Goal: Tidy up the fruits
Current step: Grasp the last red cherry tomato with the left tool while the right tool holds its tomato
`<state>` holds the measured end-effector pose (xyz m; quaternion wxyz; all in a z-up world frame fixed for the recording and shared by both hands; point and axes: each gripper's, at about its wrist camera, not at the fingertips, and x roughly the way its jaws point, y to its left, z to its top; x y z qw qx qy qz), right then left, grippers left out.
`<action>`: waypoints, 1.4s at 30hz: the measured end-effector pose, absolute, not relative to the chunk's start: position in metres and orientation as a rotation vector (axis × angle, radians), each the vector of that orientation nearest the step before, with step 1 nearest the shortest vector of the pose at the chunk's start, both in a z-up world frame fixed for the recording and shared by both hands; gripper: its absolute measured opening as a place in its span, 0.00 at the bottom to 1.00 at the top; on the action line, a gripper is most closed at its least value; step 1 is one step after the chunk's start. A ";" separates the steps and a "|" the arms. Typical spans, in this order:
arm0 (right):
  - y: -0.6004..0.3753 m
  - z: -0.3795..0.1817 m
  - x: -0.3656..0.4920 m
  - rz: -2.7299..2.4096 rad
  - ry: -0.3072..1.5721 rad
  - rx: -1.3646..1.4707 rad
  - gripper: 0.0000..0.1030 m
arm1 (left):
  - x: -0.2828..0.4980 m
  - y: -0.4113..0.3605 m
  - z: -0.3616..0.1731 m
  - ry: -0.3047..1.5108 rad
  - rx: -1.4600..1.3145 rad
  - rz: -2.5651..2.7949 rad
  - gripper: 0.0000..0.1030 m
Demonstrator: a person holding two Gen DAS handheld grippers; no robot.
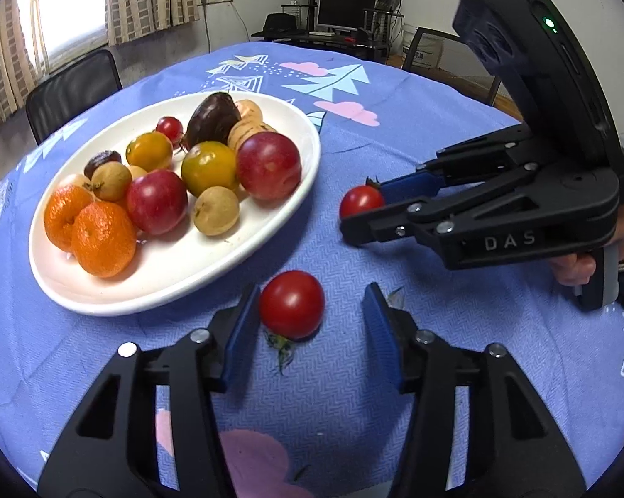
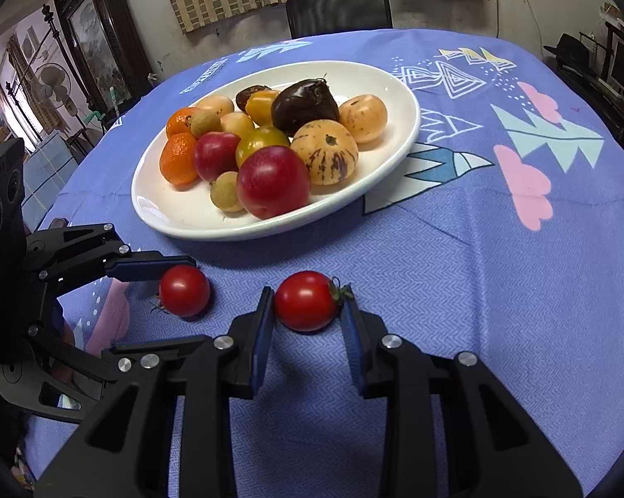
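Step in hand: pickup of the last two loose tomatoes, one per gripper, both off the plate [image 1: 179, 286] on the near side of it. Left gripper [image 1: 309, 323]: jaws apart, straddling the left tomato [image 1: 292, 304]; the left pad sits against or just beside its skin, the right pad stands clear with cloth showing between, so no clamp yet. Tomato rests on the desk [image 1: 457, 103], stem end pointing back toward the gripper. Right gripper [image 2: 307, 315]: jaws narrower, bracketing the right tomato [image 2: 306, 301]; left pad looks to be touching, right pad is at the calyx, but I can't tell if it's actually gripping; fruit seems to sit on the cloth, so I read it as not lifted. Plate is already crowded: oranges [image 1: 89, 228], red plums [image 1: 268, 165], longans, a dark fruit and striped melons at the far side. Bare spot is the rim nearest the grippers. Next move, my read: close each pair squarely across the tomato's middle, light force since the skin is slick and soft, lift straight, carry to that near bare patch of plate, set down low so nothing rolls into the pile. The grippers work near each other, so stagger the lifts.
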<state>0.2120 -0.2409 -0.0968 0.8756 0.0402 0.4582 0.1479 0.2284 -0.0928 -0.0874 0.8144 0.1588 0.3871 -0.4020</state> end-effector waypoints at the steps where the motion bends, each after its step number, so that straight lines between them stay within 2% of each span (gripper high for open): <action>1: -0.241 -0.097 0.212 0.309 0.956 0.083 0.30 | 0.229 -0.092 -0.088 0.832 0.334 -0.860 0.50; 8: -0.240 -0.097 0.211 0.308 0.955 0.077 0.30 | 0.235 -0.089 -0.091 0.857 0.323 -0.854 0.41; 19: -0.240 -0.097 0.211 0.306 0.954 0.074 0.30 | 0.229 -0.093 -0.091 0.837 0.376 -0.818 0.40; 23: -0.239 -0.097 0.211 0.306 0.954 0.075 0.30 | 0.229 -0.094 -0.090 0.831 0.375 -0.794 0.31; 42: -0.239 -0.093 0.206 0.339 0.969 0.074 0.30 | 0.205 -0.069 -0.071 0.813 0.244 -0.740 0.30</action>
